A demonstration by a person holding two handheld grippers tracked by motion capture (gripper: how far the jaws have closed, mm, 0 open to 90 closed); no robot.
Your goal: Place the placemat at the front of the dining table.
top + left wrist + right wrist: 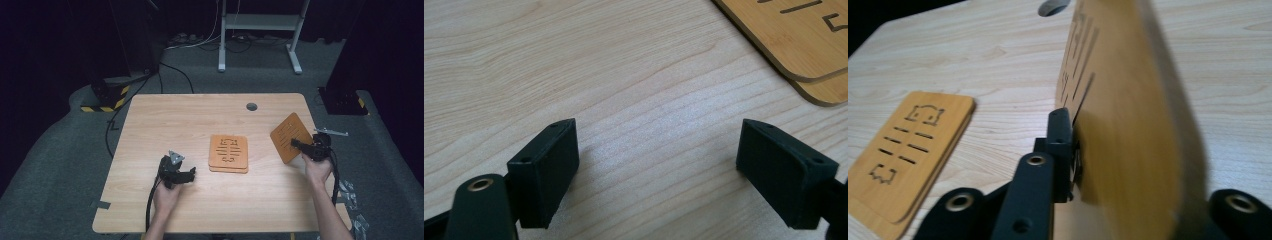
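Your right gripper pinched a wooden slotted board by its near edge, its jaws pressed on both faces, holding it tilted up above the right side of the tabletop. Your left gripper rested low over the tabletop with its jaws spread and nothing between them, near the stack of matching boards at the middle.
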